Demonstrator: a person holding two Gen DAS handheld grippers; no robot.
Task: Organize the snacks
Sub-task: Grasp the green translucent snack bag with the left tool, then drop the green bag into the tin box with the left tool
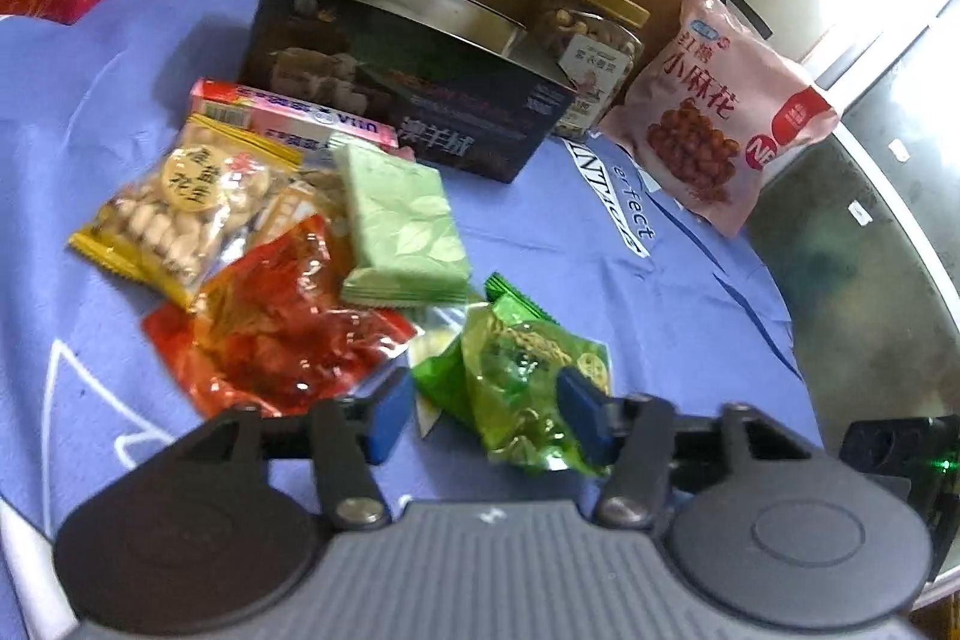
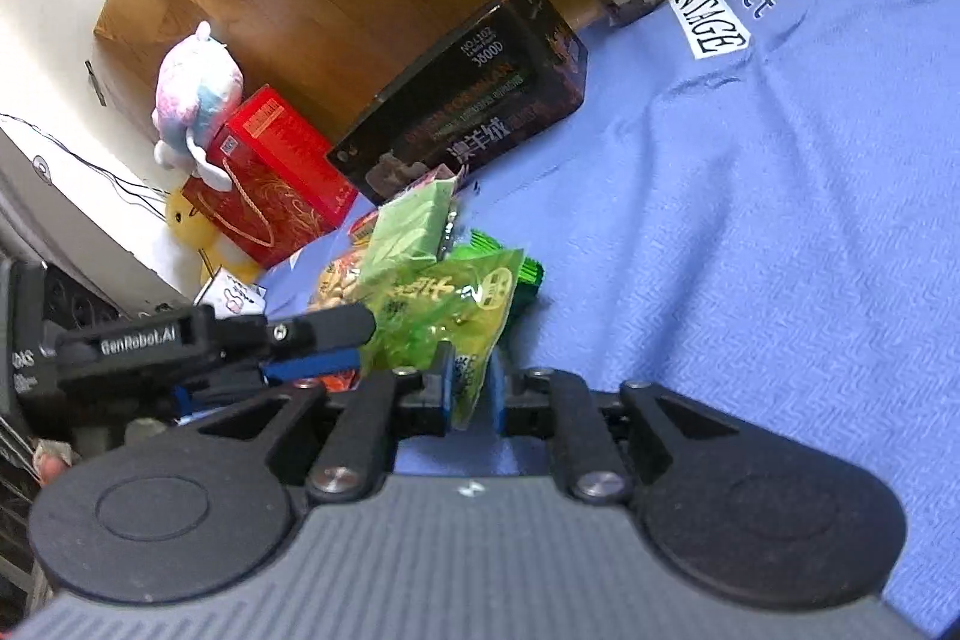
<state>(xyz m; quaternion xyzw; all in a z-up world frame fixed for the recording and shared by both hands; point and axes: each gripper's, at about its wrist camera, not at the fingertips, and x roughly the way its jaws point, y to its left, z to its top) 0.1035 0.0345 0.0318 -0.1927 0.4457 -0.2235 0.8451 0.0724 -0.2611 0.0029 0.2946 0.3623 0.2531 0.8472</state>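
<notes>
2 tongs meet at one green snack packet: the right tongs are pinched narrow on its lower edge, and it rises crumpled from between their blue pads. The left tongs stand wide, their pads either side of the same packet, not gripping it as far as I can tell. It sits at the near edge of a loose heap on the blue cloth over the counter: a red packet, a peanut bag, a pale green pack and a pink box. Behind stand a dark tin, a nut jar and a pink bag. The step looks like a pick from the heap, with sorting barely begun. Next, the right tongs should lift the packet clear without dragging its neighbours, and the thin foil edge could slip from so shallow a pinch.
</notes>
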